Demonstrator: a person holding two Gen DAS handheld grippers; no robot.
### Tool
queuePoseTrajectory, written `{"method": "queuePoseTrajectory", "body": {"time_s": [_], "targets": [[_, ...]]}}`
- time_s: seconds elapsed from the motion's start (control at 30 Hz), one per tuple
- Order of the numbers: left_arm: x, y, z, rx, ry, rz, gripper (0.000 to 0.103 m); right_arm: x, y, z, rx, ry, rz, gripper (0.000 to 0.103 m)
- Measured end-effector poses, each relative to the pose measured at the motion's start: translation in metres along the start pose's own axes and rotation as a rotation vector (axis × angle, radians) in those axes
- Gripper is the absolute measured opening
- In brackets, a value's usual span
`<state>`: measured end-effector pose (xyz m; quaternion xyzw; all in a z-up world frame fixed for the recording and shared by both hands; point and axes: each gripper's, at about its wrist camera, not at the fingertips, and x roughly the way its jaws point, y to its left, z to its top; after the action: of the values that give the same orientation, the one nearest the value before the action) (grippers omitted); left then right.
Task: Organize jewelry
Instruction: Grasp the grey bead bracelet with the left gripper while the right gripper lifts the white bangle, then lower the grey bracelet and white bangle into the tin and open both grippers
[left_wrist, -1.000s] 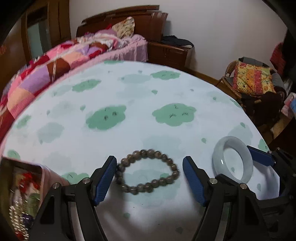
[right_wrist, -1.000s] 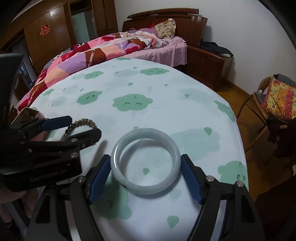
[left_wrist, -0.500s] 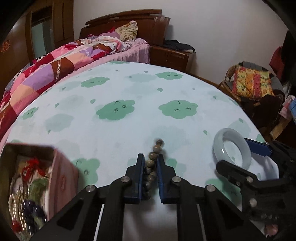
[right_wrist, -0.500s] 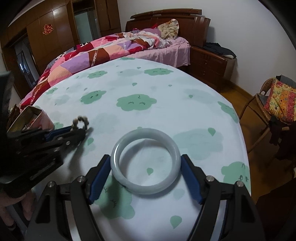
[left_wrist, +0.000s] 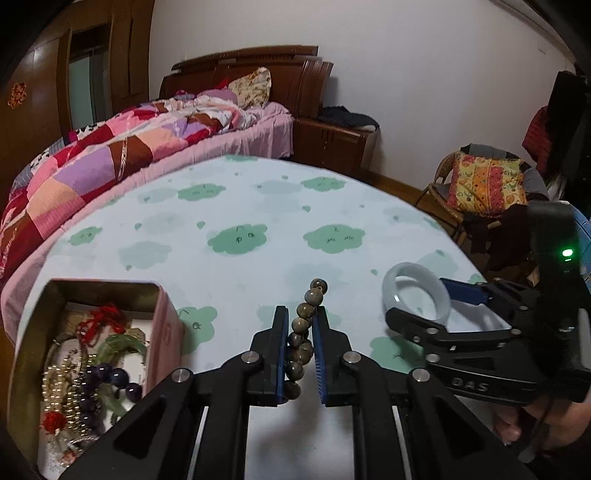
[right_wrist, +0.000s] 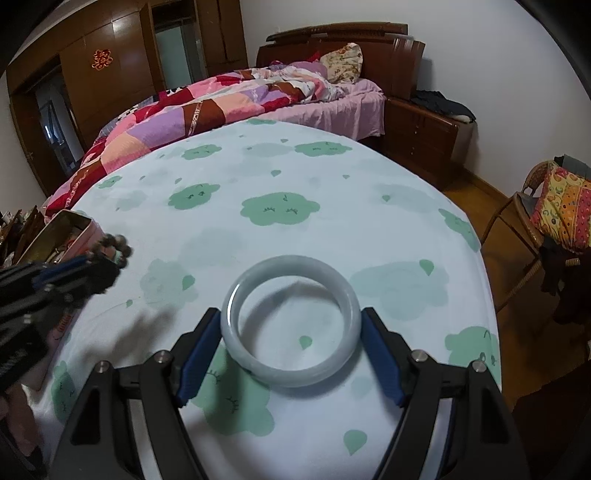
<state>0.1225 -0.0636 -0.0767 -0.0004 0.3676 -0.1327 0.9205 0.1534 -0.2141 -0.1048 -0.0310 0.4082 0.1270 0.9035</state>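
My left gripper is shut on a brown bead bracelet, squeezed into a line and lifted above the table. It also shows blurred in the right wrist view. My right gripper holds a pale jade bangle between its blue pads, lifted a little off the cloth. The bangle also shows in the left wrist view. An open pink jewelry box with beads and chains sits at the left.
The round table has a light cloth with green cloud prints. A bed with a patchwork quilt lies behind it. A wicker chair with a bright cushion stands at the right.
My left gripper closed on the bead bracelet and lifted it. My right gripper closed on the jade bangle and raised it slightly.
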Motion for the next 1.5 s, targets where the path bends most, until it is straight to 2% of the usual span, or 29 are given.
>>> {"method": "queuePoseTrajectory", "body": {"time_s": [0.33,0.57,1.17,1.5], "targets": [[-0.039,0.007,0.0,0.001,-0.081,0.011,0.012,-0.012,0.005,-0.001,-0.028,-0.078,0.029,0.078],[-0.058,0.021,0.0,-0.02,-0.116,0.034,0.012,-0.019,0.02,-0.001,-0.054,-0.102,0.043,0.078],[-0.095,0.073,-0.013,-0.101,-0.146,0.135,0.012,-0.044,0.105,0.022,-0.2,-0.159,0.205,0.078],[-0.108,0.1,-0.026,-0.155,-0.148,0.178,0.012,-0.05,0.15,0.028,-0.295,-0.183,0.259,0.078]]}}
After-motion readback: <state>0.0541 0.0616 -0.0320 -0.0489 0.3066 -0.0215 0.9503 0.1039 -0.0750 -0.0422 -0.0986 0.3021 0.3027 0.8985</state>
